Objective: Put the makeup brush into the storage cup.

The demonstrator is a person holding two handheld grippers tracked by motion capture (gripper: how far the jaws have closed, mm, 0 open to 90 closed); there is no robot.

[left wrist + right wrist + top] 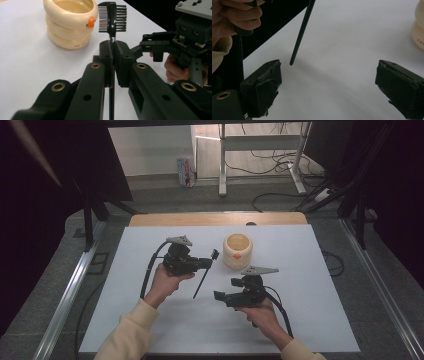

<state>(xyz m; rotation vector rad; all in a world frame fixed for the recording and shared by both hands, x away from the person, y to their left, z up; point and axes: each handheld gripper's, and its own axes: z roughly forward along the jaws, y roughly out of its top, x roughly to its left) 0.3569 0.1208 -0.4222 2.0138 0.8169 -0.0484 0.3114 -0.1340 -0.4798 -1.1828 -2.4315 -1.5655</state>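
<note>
A black comb (pixel 112 17) with a long thin handle is clamped between the jaws of my left gripper (pixel 113 47), teeth end up and tilted. In the high view the left gripper (pixel 209 263) holds the comb (pixel 206 272) above the white table, with the handle slanting down to the near left. A cream ringed cup (pixel 237 250) with an orange spot stands just right of it, and the same cup (pixel 70 22) is beyond the jaws. My right gripper (pixel 218 296) sits nearer, open. Its jaws (pixel 329 67) are wide apart, with the comb handle's tip (pixel 298 42) ahead of them.
The white table top (pixel 150 320) has a wooden strip (pixel 215 218) at its far edge. Metal rails (pixel 65 300) run along both sides. Desk legs and cables (pixel 280 165) lie on the floor beyond. The cup's edge (pixel 419 27) stands at the right.
</note>
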